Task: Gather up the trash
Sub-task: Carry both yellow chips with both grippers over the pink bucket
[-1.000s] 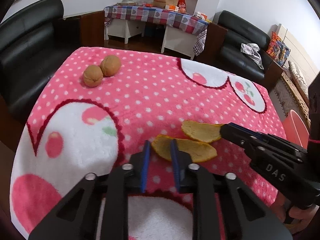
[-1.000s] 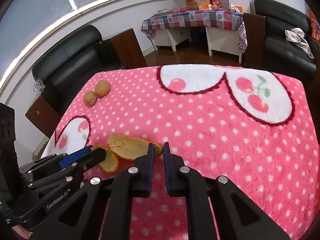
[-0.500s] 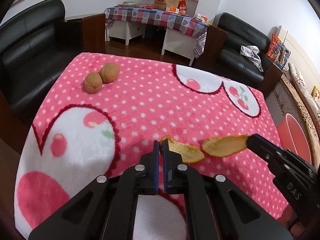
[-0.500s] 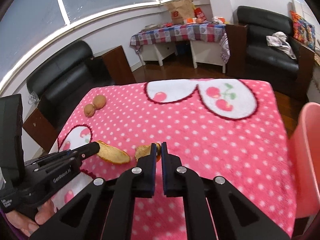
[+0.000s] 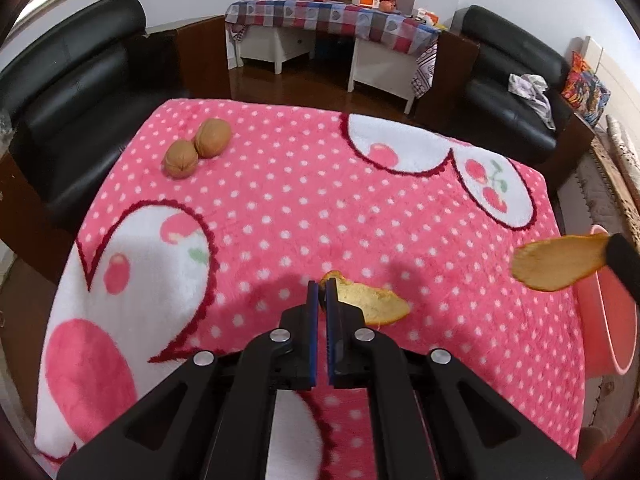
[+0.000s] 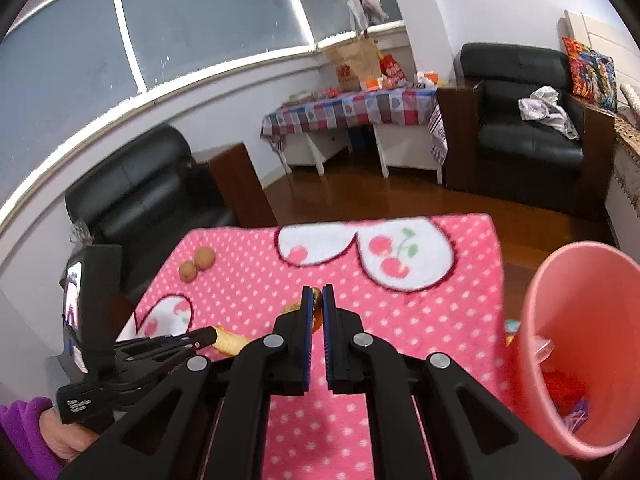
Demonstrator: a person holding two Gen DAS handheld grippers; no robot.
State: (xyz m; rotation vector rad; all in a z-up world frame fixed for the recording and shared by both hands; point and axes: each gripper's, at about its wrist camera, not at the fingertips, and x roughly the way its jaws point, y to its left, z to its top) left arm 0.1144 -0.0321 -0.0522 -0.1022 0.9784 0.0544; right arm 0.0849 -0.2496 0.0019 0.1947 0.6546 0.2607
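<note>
We work over a pink fleece blanket (image 5: 304, 208) dotted white, with white heart patches bearing cherries, spread on a low table. Around it we see black leather armchairs, a dark wood floor, a curved window, and a far table under a checked cloth (image 5: 332, 16) carrying a paper bag and small packets.

We count two peel pieces, two walnuts and one bin. Our left tongs (image 5: 322, 296) are clenched on the edge of one orange peel (image 5: 370, 300), which sticks out to the right of the blue-lined fingers, lifted above the blanket with its shadow below. Our right tongs (image 6: 317, 304) are likewise clamped on the second peel (image 6: 317, 308), seen in the left view hanging past the blanket's right edge (image 5: 560, 266), above the bin side. The pink bin (image 6: 580, 344) stands just right of the right tongs, beside the table, with some red and purple scraps inside. The two walnuts (image 5: 198, 147) lie touching each other, well ahead and left of the left tongs.
</note>
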